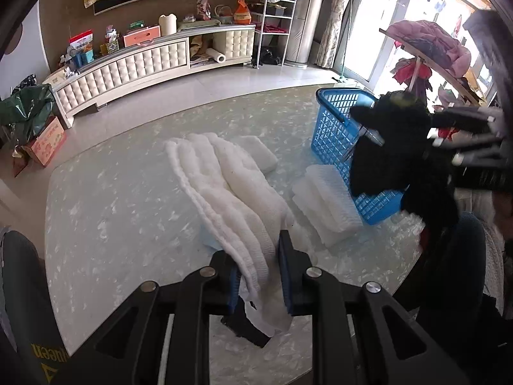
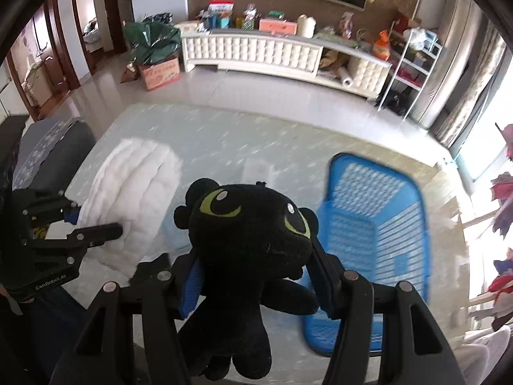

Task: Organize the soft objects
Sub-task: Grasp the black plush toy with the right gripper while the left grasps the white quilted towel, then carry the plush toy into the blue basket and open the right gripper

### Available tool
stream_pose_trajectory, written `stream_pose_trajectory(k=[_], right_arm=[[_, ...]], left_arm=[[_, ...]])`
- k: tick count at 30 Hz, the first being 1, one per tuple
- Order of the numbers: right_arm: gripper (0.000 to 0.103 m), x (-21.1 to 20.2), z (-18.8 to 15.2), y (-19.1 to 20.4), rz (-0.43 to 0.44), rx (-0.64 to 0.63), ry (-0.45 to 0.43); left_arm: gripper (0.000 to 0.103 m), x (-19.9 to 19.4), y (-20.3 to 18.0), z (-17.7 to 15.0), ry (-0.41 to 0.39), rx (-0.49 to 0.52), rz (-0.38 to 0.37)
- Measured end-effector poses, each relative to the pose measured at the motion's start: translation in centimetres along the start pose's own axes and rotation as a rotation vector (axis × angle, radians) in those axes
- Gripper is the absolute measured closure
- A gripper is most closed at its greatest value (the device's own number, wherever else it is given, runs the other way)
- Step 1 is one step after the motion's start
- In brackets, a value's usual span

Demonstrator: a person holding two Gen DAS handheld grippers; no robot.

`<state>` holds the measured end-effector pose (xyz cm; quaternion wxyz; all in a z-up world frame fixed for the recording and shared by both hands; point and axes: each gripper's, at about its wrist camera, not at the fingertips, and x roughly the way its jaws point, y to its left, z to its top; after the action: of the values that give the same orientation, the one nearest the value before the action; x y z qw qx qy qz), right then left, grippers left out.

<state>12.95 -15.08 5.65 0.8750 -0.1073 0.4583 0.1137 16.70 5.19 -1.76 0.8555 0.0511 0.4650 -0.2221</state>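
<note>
Nearest the left wrist camera, the left hand-held gripper [image 1: 259, 276] is seen angled steeply down over the desk [image 1: 128, 218], its blue pads narrowed onto one end of a white quilted cloth [image 1: 231, 192]. That gripped end is raised, while the rest of the cloth trails away across the desk surface. A folded white pad [image 1: 323, 205] is noted lying against the near wall of the blue basket [image 1: 336, 131].

The right hand-held gripper [image 2: 253, 276] is likewise tilted downward, its jaws closed at medium width on the body of a black plush toy [image 2: 247, 240], which is held clear of the desk just left of the basket [image 2: 378, 234].

The toy's green-eyed face and the basket's interior are shown only by the right wrist view. The folded pad beside the basket is recorded clearly only in the left view, where the toy [image 1: 394, 147] is seen from behind.
</note>
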Motion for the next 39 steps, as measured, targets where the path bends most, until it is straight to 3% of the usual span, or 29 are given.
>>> stream_pose_trajectory(k=[7, 18, 32, 39], right_arm=[[0.047, 0.7, -0.4, -3.9, -0.07, 0.023, -0.007], [0.048, 5.1, -2.5, -7.4, -0.165, -0.009, 0.076], [0.048, 12.5, -3.3, -8.9, -0.175, -0.097, 0.208], [0.048, 13.7, -3.5, -8.4, -0.159, -0.087, 0.266]], left_arm=[[0.084, 0.6, -0.7, 0.7, 0.01, 0.013, -0.01], [0.084, 2.3, -0.9, 1.2, 0.05, 0.018, 0.009], [0.084, 4.3, -0.5, 1.4, 0.098, 0.003, 0.038], [0.084, 4.9, -0.5, 1.4, 0.118, 0.006, 0.046]])
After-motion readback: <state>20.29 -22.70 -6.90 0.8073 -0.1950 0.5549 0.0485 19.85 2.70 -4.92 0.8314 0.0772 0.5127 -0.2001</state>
